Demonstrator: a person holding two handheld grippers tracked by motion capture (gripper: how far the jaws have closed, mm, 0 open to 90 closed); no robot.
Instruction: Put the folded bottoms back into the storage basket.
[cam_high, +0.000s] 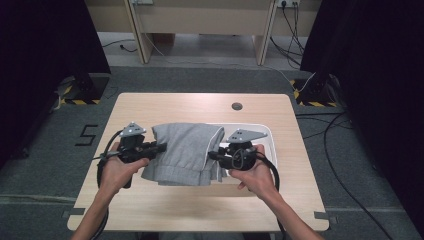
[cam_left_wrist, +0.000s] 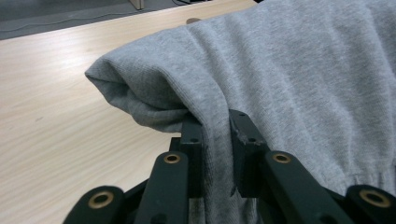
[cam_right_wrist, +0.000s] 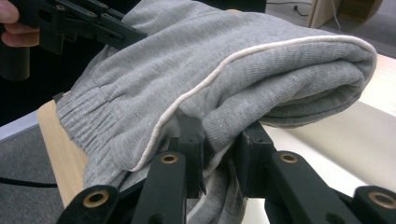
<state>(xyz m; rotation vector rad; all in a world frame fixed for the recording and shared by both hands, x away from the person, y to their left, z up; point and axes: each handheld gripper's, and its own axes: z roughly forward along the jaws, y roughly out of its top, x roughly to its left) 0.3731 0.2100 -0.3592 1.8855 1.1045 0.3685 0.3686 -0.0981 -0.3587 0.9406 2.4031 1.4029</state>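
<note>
A folded grey garment with a ribbed waistband and a white piping stripe hangs lifted between my two grippers over the table's middle. My left gripper pinches its left edge; in the left gripper view the black jaws squeeze a fold of grey cloth, so my left gripper is shut on it. My right gripper holds the right edge beside the piping; in the right gripper view my right gripper clamps the grey knit. The left gripper also appears at the far edge of the cloth.
A white tray lies on the wooden table under and to the right of the garment. A round cable hole sits near the table's far edge. Cables and dark stands lie on the floor beyond.
</note>
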